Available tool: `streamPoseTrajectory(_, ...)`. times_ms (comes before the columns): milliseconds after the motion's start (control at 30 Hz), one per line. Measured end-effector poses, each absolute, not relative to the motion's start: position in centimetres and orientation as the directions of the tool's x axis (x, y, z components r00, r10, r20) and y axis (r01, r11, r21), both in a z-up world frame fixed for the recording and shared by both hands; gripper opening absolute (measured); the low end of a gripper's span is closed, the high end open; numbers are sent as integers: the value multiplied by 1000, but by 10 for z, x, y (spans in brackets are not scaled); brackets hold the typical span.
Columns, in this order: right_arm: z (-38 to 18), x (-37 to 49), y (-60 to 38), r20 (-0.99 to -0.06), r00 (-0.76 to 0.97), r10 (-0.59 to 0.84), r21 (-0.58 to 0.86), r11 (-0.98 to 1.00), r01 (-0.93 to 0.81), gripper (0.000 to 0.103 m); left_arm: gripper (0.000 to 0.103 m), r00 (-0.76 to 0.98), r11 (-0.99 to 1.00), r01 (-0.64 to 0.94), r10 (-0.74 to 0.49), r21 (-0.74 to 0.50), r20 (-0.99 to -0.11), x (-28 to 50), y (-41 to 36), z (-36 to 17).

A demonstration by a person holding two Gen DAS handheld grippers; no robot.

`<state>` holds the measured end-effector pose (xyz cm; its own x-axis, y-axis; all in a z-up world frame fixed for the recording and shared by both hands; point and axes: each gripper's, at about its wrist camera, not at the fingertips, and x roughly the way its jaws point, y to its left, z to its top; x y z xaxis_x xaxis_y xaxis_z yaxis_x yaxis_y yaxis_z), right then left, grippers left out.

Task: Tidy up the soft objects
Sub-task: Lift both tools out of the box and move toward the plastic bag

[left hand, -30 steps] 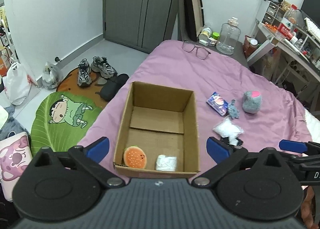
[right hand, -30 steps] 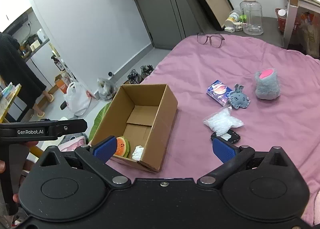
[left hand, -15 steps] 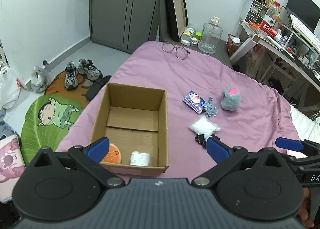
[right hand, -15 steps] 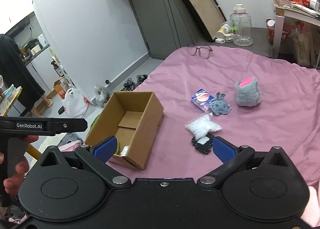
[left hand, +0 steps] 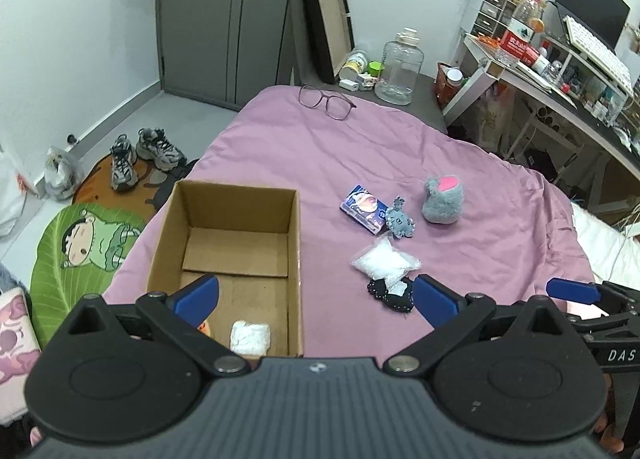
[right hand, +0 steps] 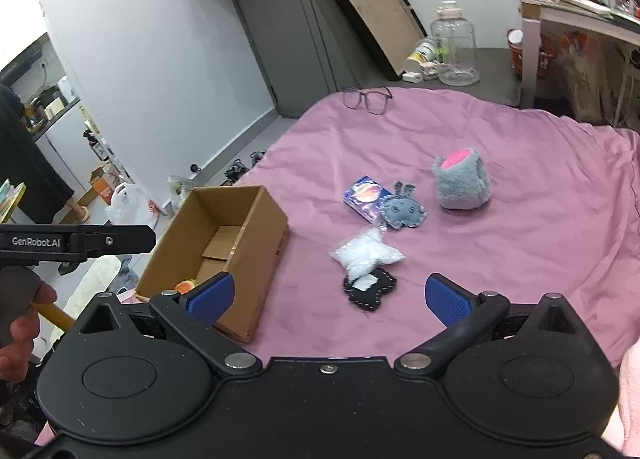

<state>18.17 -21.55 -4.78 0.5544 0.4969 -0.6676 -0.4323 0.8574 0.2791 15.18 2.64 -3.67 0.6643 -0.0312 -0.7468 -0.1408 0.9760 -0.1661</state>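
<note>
Your left gripper (left hand: 314,297) and right gripper (right hand: 326,297): jaws spread wide, empty. Corrugated cardboard box (left hand: 298,243) on the pink bed (left hand: 460,163) holds a crumpled white wad (left hand: 250,337). Beside it: fuzzy grey plush (right hand: 462,183), crinkly clear bag (right hand: 364,253), stitched black felt piece (right hand: 370,291).

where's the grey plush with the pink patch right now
The grey plush lies on the pink bedspread, right of the small grey bunny toy and the blue packet, far from the cardboard box.
</note>
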Motion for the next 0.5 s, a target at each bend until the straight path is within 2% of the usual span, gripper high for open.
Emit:
streamPoseTrajectory(367, -74, 210, -247, -686, 576, 445, 291, 893, -343, 102, 99, 643, 987, 10, -129, -160, -755, 196, -10, -56)
streamPoseTrajectory(500, -85, 223, -251, -700, 549, 457, 311, 887, -341, 97, 91, 620, 986, 35, -148, -162, -770, 213, -19, -67)
